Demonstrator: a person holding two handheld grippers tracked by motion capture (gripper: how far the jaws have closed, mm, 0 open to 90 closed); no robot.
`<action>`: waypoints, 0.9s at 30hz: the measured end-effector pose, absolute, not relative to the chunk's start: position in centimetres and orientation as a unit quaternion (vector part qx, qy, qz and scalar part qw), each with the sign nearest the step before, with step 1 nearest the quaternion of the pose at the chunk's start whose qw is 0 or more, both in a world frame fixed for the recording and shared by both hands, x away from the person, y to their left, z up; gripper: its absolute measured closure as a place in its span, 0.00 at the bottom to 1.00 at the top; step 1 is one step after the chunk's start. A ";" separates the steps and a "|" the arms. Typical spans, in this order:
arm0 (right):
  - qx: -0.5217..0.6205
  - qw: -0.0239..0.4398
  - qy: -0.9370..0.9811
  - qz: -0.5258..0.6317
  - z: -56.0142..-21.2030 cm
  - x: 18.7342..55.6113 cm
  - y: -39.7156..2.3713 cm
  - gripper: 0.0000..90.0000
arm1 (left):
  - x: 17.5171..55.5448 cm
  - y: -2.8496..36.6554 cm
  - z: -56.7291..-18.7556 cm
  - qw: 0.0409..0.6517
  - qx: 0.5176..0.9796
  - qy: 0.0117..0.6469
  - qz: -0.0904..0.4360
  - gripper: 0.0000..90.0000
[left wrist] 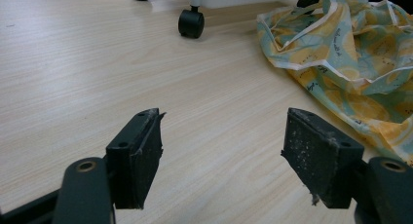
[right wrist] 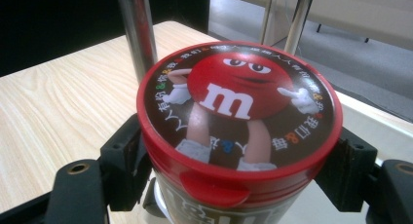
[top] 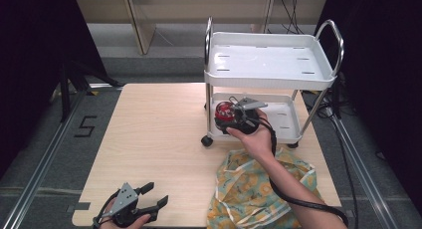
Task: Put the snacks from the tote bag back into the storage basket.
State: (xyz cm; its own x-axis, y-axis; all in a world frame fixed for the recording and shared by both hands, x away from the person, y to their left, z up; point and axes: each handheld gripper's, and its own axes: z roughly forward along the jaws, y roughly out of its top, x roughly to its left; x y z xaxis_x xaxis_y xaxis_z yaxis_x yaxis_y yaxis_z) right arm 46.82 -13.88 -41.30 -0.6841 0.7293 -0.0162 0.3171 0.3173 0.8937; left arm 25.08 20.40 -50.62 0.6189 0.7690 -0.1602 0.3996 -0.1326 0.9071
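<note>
The right hand-held gripper (top: 234, 114) clamps a red-lidded M&M's candy tub (right wrist: 238, 121) between its jaws, at the lower shelf of the white trolley (top: 293, 132). The left hand-held gripper (top: 149, 196) hovers wide open and empty above the table (top: 159, 139), near a yellow patterned bag (left wrist: 350, 53).

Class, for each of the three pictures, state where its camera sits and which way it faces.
High view: above the table's near edge, looking forward and down at the white two-shelf trolley; both forearms show.
Left gripper view: on the left gripper, facing the yellow patterned cloth bag; open jaws.
Right gripper view: on the right gripper, clamping the red-lidded candy tub.
All share the pale wooden table.
</note>
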 end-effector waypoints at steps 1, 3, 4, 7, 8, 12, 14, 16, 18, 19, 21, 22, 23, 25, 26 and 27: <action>0.347 0.211 0.781 0.475 -41.4 46.7 -13.8 0.29 | 25.1 20.4 -50.6 0.524 0.731 0.399 0.177 0.33; 0.340 0.209 0.782 0.479 -41.4 46.8 -13.9 0.29 | 25.1 20.4 -50.6 0.524 0.730 0.400 0.177 0.33; 0.347 0.203 0.780 0.479 -41.5 46.7 -13.7 0.29 | 25.1 20.4 -50.6 0.525 0.730 0.400 0.177 0.33; 0.330 0.219 0.786 0.474 -41.6 47.1 -13.8 0.29 | 25.1 20.4 -50.6 0.525 0.730 0.400 0.176 0.33; 0.330 0.219 0.787 0.474 -41.6 47.2 -13.8 0.29 | 25.1 20.4 -50.6 0.525 0.730 0.400 0.177 0.33; 0.340 0.215 0.785 0.472 -41.7 47.2 -13.8 0.29 | 25.1 20.4 -50.6 0.524 0.731 0.399 0.176 0.33; 0.340 0.216 0.785 0.471 -41.7 47.2 -13.9 0.29 | 25.1 20.4 -50.6 0.524 0.732 0.399 0.176 0.33; 0.343 0.208 0.784 0.474 -41.7 47.2 -13.9 0.29 | 25.1 20.4 -50.6 0.524 0.731 0.399 0.177 0.33; 0.341 0.216 0.785 0.469 -41.8 47.3 -13.9 0.29 | 25.1 20.4 -50.6 0.524 0.731 0.399 0.177 0.33; 0.338 0.219 0.784 0.473 -41.9 47.5 -13.9 0.29 | 25.1 20.4 -50.6 0.524 0.732 0.399 0.177 0.33; 0.341 0.213 0.784 0.473 -41.9 47.5 -13.7 0.29 | 25.1 20.4 -50.6 0.524 0.732 0.399 0.177 0.33; 0.340 0.214 0.786 0.470 -41.9 47.5 -13.7 0.29 | 25.1 20.4 -50.6 0.524 0.731 0.399 0.176 0.33; 0.340 0.215 0.787 0.468 -41.9 47.6 -13.7 0.29 | 25.1 20.4 -50.6 0.524 0.731 0.399 0.177 0.33; 0.341 0.212 0.785 0.471 -42.0 47.7 -13.6 0.29 | 25.1 20.4 -50.6 0.524 0.732 0.399 0.175 0.33; 0.341 0.214 0.788 0.467 -42.1 47.7 -13.6 0.29 | 25.0 20.4 -50.6 0.519 0.734 0.401 0.176 0.33; 0.341 0.213 0.788 0.466 -42.2 47.8 -13.6 0.29 | 25.0 20.4 -50.6 0.517 0.735 0.400 0.176 0.33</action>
State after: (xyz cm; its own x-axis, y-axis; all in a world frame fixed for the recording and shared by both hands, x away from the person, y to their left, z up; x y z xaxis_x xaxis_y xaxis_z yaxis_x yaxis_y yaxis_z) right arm 47.76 -13.60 -42.17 -0.6760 0.7367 -0.0178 0.3388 0.3321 0.8803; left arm 25.02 20.42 -50.60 0.6174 0.7713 -0.1550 0.4064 -0.1440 0.9023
